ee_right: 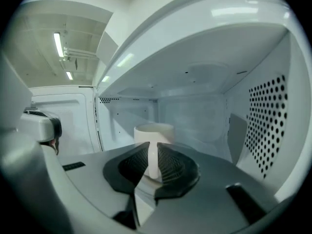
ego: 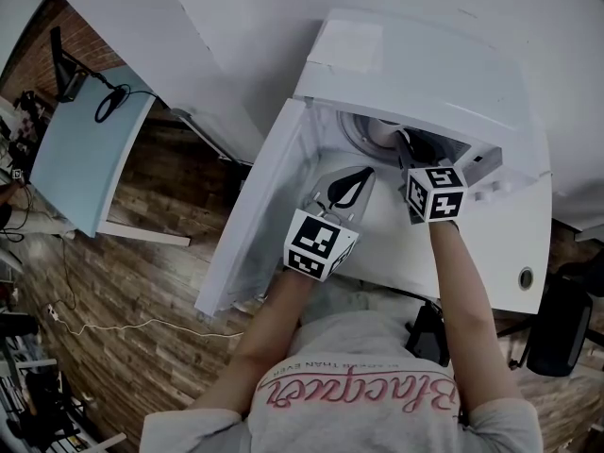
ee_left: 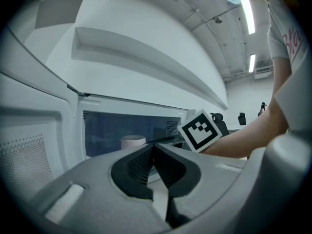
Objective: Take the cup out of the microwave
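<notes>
The white microwave [ego: 429, 69] stands with its door [ego: 250, 229] swung open to the left. Inside it is a white cup [ee_right: 154, 132], which also shows in the left gripper view [ee_left: 132, 141]. My right gripper [ee_right: 153, 149] reaches into the cavity and is shut on the cup's handle, a white strip that fills the gap between its pads. In the head view its marker cube [ego: 436, 193] sits at the microwave's mouth. My left gripper [ee_left: 154, 147] is shut with nothing in it, level in front of the opening, beside the door [ee_left: 34, 150].
The cavity's right wall [ee_right: 273, 126] is perforated and close to the right gripper. A light blue table [ego: 80, 149] with a black cable stands at the left over wooden floor. A black chair [ego: 557, 324] is at the lower right.
</notes>
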Tool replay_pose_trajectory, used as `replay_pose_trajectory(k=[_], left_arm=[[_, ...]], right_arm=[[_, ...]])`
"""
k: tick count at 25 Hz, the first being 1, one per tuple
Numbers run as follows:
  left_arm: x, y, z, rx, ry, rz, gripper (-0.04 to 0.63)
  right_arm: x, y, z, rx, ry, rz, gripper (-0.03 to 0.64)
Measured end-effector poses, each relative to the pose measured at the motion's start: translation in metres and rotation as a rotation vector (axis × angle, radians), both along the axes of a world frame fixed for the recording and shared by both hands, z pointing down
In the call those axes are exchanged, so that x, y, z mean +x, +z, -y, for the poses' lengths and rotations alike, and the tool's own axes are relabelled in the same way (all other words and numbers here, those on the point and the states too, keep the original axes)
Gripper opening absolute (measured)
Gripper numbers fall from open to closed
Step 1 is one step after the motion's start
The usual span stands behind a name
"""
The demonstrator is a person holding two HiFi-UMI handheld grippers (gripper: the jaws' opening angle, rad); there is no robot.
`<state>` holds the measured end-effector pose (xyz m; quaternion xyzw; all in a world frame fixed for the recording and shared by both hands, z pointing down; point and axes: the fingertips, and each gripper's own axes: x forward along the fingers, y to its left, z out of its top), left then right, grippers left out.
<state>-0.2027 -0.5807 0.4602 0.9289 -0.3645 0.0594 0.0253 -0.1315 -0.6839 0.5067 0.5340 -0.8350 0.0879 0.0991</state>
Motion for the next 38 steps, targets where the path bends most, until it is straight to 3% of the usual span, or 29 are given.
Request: replay_pose_trajectory(k=[12,38], left_arm=[[0.008,-0.006,-0.019,-0.026,-0.003,0.008,0.006],[-0.004,-0.040,-0.028,-0.059,-0.097,-0.029,0.006]], right_arm=[[0.004,-0.004,-0.034,-0.025,-0.030,0.033,0.054],[-0.003,-0.037,-0.099,-0.075,-0.128,0.065,0.054]])
